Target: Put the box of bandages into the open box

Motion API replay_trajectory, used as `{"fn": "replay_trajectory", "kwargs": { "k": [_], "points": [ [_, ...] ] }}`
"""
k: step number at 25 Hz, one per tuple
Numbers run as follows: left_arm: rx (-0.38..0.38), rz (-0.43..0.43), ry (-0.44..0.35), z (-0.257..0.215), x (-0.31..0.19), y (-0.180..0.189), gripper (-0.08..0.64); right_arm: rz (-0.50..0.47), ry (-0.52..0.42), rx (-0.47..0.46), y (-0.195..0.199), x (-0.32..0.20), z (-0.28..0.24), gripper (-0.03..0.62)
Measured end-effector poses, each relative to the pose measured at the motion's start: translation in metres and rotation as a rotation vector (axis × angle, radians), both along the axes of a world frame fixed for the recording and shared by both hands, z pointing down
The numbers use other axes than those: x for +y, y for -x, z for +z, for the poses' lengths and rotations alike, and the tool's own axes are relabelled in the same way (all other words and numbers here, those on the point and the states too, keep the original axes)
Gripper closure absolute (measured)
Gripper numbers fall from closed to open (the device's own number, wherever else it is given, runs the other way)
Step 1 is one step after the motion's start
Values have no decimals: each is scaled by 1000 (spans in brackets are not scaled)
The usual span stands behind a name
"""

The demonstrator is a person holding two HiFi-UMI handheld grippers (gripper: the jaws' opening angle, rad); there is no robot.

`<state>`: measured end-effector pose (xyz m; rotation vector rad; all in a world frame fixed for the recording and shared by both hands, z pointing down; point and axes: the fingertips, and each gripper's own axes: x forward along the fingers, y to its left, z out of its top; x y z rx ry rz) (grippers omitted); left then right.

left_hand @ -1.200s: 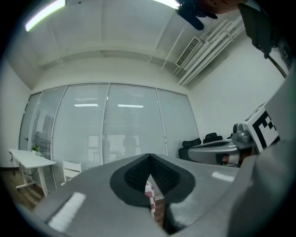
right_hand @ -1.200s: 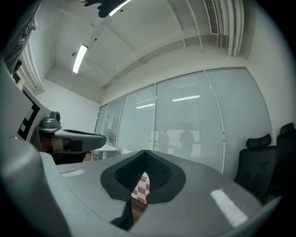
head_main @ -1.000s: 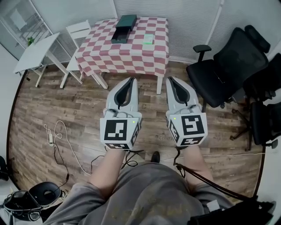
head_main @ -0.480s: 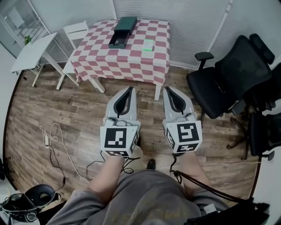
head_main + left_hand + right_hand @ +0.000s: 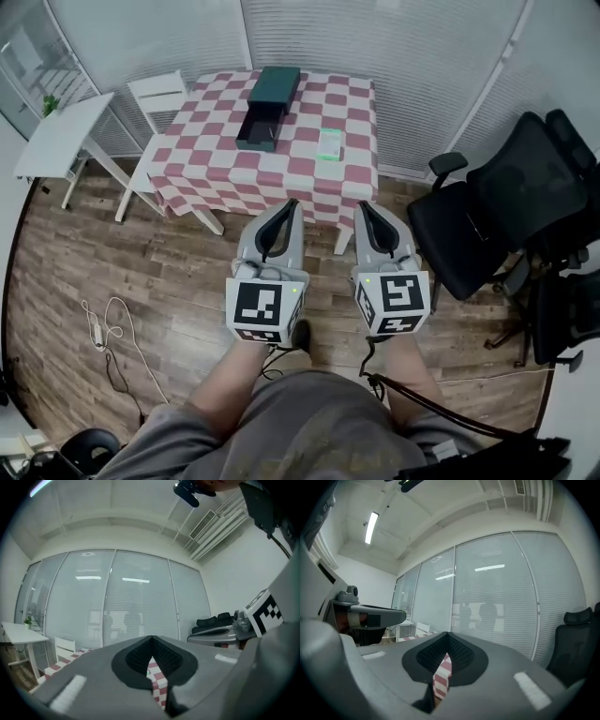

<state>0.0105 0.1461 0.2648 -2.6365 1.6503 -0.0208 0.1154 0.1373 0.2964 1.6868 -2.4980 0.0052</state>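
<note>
A table with a red-and-white checked cloth (image 5: 225, 159) stands ahead in the head view. On it lies a small green-and-white bandage box (image 5: 329, 143). To its left sits a dark green open box (image 5: 259, 129) with its lid (image 5: 275, 83) behind it. My left gripper (image 5: 290, 203) and right gripper (image 5: 364, 205) are held side by side in front of the table, short of its near edge. Both are shut with nothing between the jaws. In the gripper views, only a sliver of the checked cloth (image 5: 442, 676) shows between the closed tips.
A white chair (image 5: 161, 92) and a white side table (image 5: 58, 133) stand left of the checked table. Black office chairs (image 5: 511, 202) crowd the right side. A white cable (image 5: 111, 328) lies on the wooden floor at left. Blinds cover the glass wall behind.
The person has walked toward the table: it sits larger and lower in the head view. Both grippers stay shut and side by side, closer to the table's front edge.
</note>
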Motion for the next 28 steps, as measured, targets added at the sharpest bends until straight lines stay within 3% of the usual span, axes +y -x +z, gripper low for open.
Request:
{"fn": "replay_trajectory", "kwargs": {
  "k": [15, 28],
  "points": [
    [-2, 69, -14, 2, -118, 15, 558, 101, -17, 20, 5, -118, -7, 565],
    [-21, 108, 26, 28, -243, -21, 558, 119, 57, -15, -23, -239, 29, 565]
  ]
}}
